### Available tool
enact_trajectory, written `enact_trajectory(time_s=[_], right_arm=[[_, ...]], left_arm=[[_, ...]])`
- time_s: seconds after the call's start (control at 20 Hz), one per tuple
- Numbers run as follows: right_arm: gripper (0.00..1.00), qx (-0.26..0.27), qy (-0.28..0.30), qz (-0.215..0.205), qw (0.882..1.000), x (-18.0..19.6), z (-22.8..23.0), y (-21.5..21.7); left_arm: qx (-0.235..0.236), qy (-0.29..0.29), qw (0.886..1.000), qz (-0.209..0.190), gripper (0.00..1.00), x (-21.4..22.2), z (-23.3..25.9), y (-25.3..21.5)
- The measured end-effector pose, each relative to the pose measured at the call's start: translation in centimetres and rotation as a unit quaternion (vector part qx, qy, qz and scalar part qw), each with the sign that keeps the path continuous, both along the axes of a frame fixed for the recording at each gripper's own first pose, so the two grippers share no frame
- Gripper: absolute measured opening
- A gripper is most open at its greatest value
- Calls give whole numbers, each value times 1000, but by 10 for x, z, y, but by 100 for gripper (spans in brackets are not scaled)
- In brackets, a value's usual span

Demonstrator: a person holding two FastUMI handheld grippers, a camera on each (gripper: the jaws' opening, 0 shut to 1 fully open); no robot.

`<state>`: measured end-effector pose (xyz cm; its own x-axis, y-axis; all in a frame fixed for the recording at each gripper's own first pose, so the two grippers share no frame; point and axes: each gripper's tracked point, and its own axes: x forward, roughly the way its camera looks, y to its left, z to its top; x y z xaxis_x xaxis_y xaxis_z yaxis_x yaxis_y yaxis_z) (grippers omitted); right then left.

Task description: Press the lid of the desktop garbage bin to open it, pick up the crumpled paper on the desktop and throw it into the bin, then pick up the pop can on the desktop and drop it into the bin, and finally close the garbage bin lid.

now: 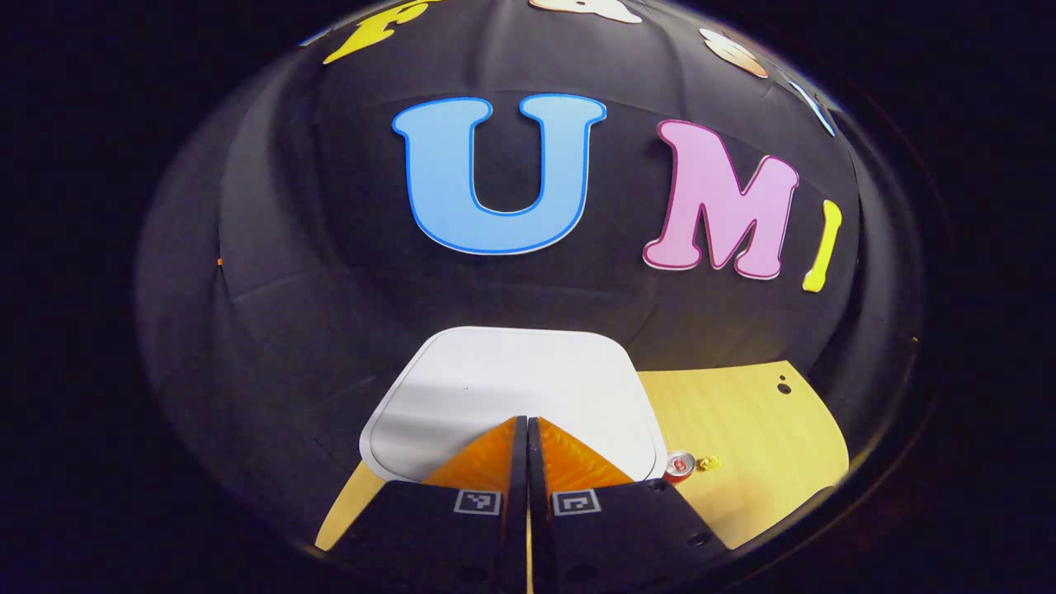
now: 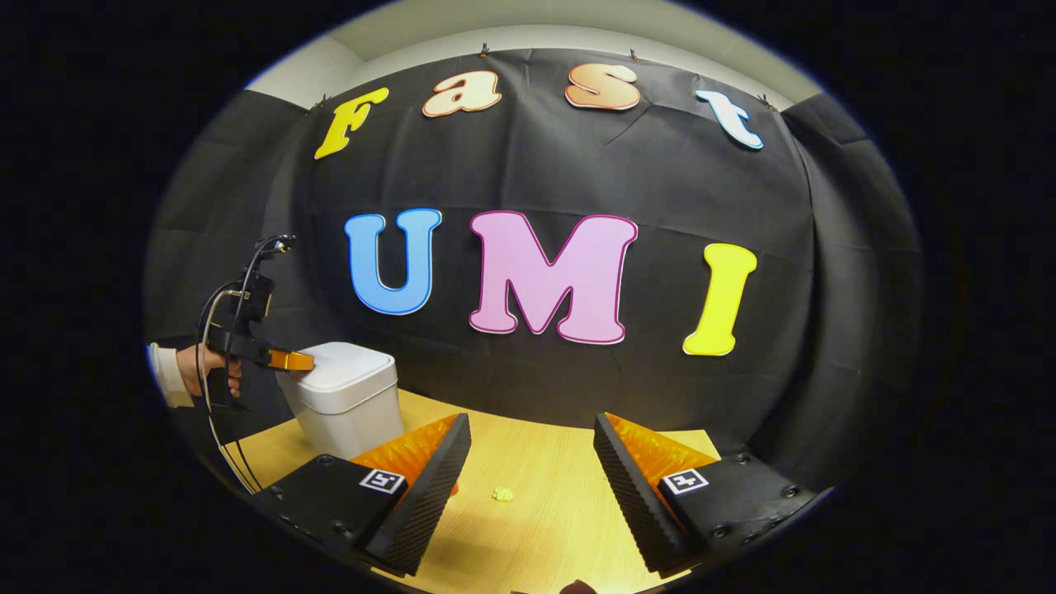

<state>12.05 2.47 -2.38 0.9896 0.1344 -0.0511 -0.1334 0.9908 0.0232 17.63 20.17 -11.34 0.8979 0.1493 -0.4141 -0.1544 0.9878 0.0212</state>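
On the table [image 2: 544, 478], the closed left gripper [image 1: 528, 422] rests on the bin lid [image 1: 503, 379].

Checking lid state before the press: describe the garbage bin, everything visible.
The garbage bin is a white, plastic-looking box with rounded corners, tapering downward, standing upright at the desk's back left by the black cloth. Its flat lid is down. The left gripper, shut, rests its tips on the lid's near edge.

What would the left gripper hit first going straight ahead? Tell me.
Probably the bin lid: the left gripper, fingers shut, points right at it. The right gripper view shows its tips at the lid's edge, though contact is unclear.
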Motion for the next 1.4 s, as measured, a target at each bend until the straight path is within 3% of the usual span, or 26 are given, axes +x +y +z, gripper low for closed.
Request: enact_trajectory(time_s=[0.15,0.3,0.5,0.6,0.7,0.8,0.9,1.15,1.3,1.4], right_arm=[[96,-1,-1,-2,1000,-1,1,1],[97,13,10,1,1000,0,-5,8],[96,13,29,12,999,4,-15,16],[97,6,32,14,999,6,-16,15],[96,2,33,16,999,10,-16,14],[96,2,39,18,999,13,-20,15],[96,6,50,25,998,15,-24,19],[97,8,50,41,998,24,-20,25],[97,4,53,52,997,34,-24,30],[97,1,58,62,996,42,-30,34]], left_arm=[[6,5,1000,-8,8,2,0,2],[-35,11,999,-1,7,0,-6,3],[-23,-25,999,-12,7,5,9,5],[6,-29,999,23,8,-2,18,24],[23,-66,997,28,8,-1,40,26],[44,-103,994,20,17,-8,69,20],[63,-121,991,11,33,-13,89,13],[48,-156,987,9,38,-32,124,-5],[50,-170,984,9,74,-47,134,-15],[52,-176,983,10,88,-59,139,-21]])
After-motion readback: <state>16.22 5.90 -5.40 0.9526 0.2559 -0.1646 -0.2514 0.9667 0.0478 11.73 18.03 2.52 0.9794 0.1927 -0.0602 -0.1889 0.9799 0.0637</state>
